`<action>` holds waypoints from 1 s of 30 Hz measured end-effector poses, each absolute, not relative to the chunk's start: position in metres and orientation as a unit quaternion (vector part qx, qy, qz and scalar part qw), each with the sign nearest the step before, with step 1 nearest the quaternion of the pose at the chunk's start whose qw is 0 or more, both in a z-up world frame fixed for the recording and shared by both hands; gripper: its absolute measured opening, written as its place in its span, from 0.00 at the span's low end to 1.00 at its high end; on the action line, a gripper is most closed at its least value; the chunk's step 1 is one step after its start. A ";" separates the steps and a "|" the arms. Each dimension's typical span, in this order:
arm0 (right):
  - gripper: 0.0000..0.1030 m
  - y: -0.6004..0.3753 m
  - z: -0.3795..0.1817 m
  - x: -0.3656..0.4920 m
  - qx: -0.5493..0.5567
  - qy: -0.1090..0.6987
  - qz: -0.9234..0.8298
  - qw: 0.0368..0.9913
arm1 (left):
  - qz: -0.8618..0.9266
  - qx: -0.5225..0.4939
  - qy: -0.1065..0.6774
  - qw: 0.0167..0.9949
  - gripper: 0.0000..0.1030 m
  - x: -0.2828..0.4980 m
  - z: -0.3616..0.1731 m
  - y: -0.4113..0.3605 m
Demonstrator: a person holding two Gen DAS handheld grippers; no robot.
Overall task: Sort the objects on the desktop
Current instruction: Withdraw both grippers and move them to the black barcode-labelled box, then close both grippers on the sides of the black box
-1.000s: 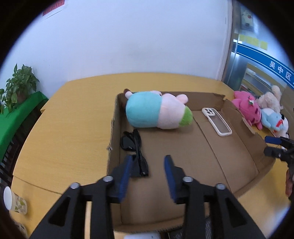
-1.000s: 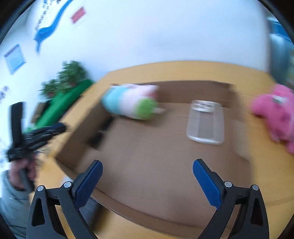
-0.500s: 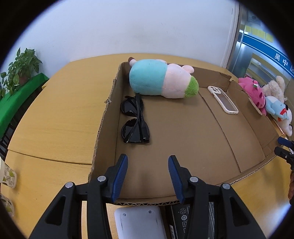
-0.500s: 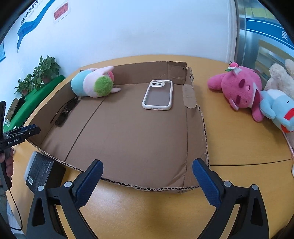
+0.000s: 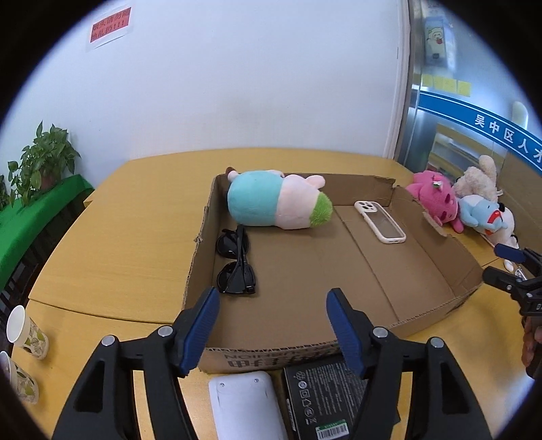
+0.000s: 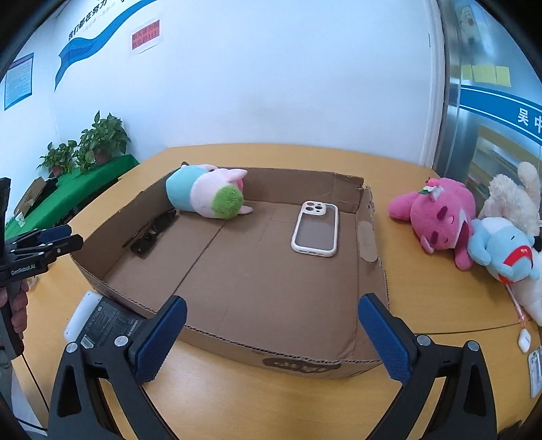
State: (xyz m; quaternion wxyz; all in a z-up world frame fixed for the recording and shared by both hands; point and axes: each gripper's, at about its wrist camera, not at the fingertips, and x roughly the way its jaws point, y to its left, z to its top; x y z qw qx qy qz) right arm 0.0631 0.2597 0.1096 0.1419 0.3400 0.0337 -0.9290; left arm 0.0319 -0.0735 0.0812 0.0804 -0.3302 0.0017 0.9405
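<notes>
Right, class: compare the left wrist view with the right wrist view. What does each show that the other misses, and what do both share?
Only the left wrist view shows the paper cups at the table's left edge. Only the right wrist view shows the small white earbud case near the table's right edge and the blue wall banner. Both show the cardboard box holding the sunglasses, the teal and pink plush toy and the phone case, with the pink plush toy outside it.

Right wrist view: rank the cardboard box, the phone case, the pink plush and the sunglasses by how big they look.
1. cardboard box
2. pink plush
3. phone case
4. sunglasses, though the box wall partly hides them, so their rank is unsure.
</notes>
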 end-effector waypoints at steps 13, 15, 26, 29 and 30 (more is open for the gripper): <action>1.00 0.227 0.065 0.087 0.391 0.014 -0.894 0.219 | 0.917 -0.375 -0.040 0.130 0.63 0.050 0.051 -0.073; 0.99 0.212 0.054 0.092 0.406 0.013 -0.879 0.250 | 0.903 -0.397 -0.051 0.155 0.63 0.048 0.037 -0.072; 0.99 0.180 0.026 0.115 0.441 0.029 -0.839 0.318 | 0.853 -0.466 -0.070 0.225 0.62 0.042 -0.012 -0.050; 0.99 0.190 0.025 0.116 0.444 0.031 -0.839 0.314 | 0.847 -0.471 -0.069 0.237 0.62 0.043 -0.013 -0.040; 0.99 0.193 0.025 0.117 0.445 0.029 -0.838 0.316 | 0.844 -0.473 -0.068 0.243 0.62 0.045 -0.013 -0.034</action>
